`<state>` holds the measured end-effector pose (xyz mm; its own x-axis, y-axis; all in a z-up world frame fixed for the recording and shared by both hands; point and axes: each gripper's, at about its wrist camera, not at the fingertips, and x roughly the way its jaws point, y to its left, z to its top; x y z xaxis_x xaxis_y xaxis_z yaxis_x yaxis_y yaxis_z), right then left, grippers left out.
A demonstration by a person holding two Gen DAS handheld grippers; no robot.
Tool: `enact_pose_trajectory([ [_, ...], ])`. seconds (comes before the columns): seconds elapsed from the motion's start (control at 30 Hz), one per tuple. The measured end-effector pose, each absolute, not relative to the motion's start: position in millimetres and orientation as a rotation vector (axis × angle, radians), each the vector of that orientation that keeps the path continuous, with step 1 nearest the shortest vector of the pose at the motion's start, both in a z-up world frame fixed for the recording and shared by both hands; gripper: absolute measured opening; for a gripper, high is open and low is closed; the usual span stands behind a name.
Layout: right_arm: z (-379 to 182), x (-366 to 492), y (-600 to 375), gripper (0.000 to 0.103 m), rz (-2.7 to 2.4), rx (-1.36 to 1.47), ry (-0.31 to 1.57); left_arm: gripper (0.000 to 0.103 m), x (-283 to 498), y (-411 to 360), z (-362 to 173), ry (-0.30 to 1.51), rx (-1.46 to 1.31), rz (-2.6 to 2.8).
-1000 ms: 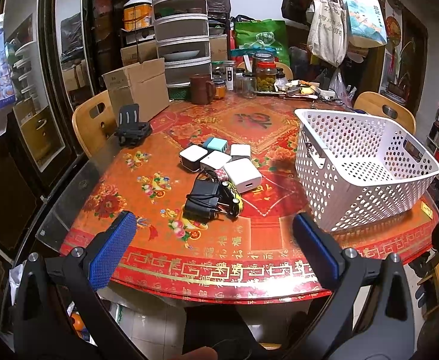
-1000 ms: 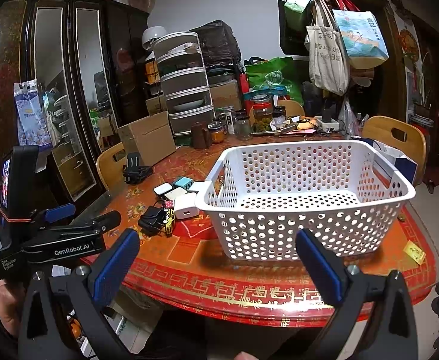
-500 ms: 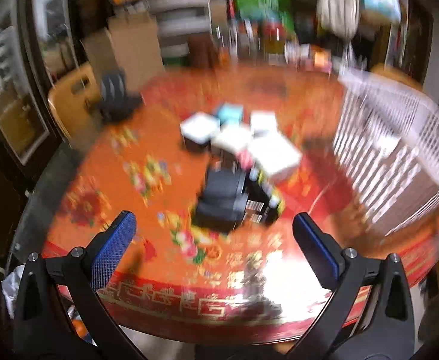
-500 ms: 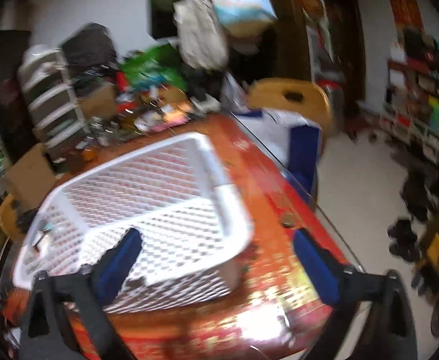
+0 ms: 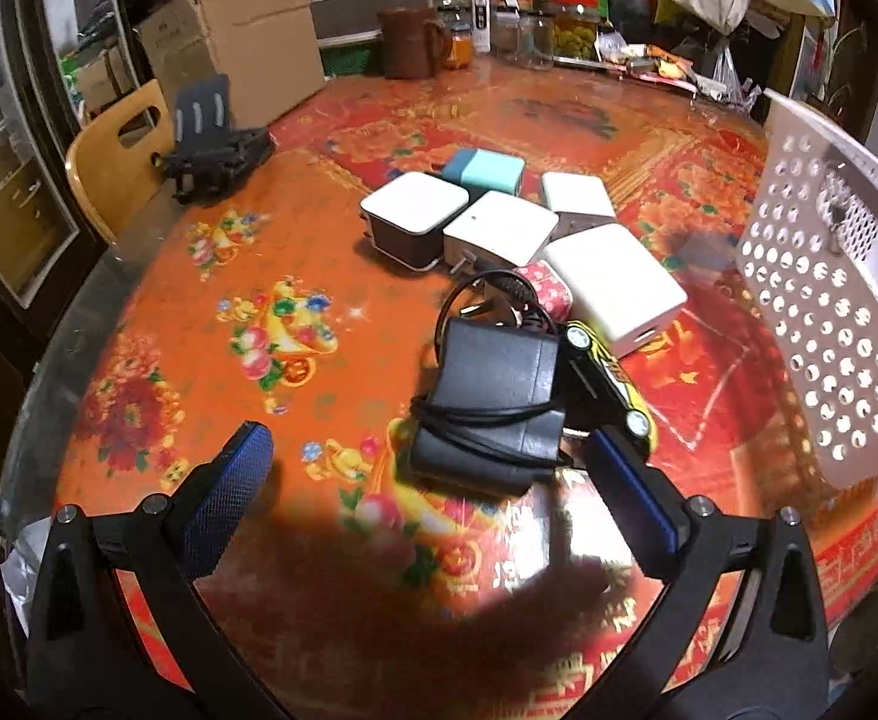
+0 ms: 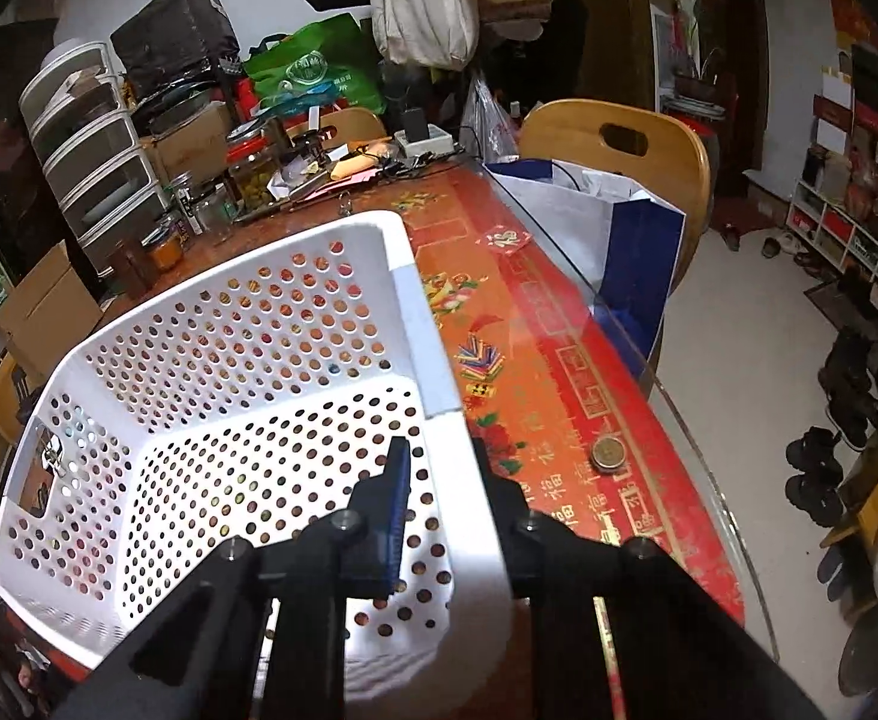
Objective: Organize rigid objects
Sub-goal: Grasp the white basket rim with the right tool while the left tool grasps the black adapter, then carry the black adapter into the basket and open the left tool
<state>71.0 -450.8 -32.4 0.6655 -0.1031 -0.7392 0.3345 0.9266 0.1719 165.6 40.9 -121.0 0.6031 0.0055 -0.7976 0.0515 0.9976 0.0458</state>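
White perforated plastic basket (image 6: 211, 360) rim pinched by right hand-held gripper (image 6: 439, 468) — left hand-held gripper (image 5: 433, 480) agape over matte black adapter (image 5: 493, 396).

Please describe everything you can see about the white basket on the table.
The white basket looks like rigid plastic, with round holes across its walls and floor and a solid rim. One end wall has a cut-out handle. It stands upright on the red patterned table and appears empty inside. The right gripper is closed on the near side wall, one finger inside and one outside. In the left wrist view its end wall stands to the right of the chargers, not touching them.
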Motion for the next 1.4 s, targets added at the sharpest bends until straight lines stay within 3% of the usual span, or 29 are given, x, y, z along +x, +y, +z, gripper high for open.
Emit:
enact_pose_trajectory([
  [0.27, -38.0, 77.9, -448.4, 0.015, -0.264, 0.292, 0.826, 0.103, 187.5, 36.3, -133.8, 0.929, 0.069, -0.055],
  [0.37, -37.6, 77.6, -448.0, 0.015, -0.266, 0.290, 0.826, 0.097, 190.3, 35.8, -134.9, 0.931, 0.058, -0.065],
  [0.47, -37.3, 78.0, -448.2, 0.014, -0.270, 0.285, 0.829, 0.075, 187.3, 31.2, -136.0, 0.935, 0.062, -0.081],
  [0.5, -37.3, 78.1, -448.0, 0.014, -0.270, 0.285, 0.829, 0.061, 185.9, 31.0, -135.1, 0.930, 0.056, -0.087],
  [0.53, -37.2, 77.9, -448.2, 0.014, -0.271, 0.285, 0.830, 0.059, 186.2, 30.5, -134.2, 0.928, 0.058, -0.080],
  [1.07, -36.9, 79.3, -445.2, 0.014, -0.259, 0.265, 0.840, 0.057, 177.0, 40.5, -99.2, 0.829, 0.155, 0.034],
  [1.4, -36.3, 80.9, -445.5, 0.014, -0.237, 0.269, 0.839, 0.057, 195.3, -17.8, -19.8, 0.692, 0.320, -0.022],
])
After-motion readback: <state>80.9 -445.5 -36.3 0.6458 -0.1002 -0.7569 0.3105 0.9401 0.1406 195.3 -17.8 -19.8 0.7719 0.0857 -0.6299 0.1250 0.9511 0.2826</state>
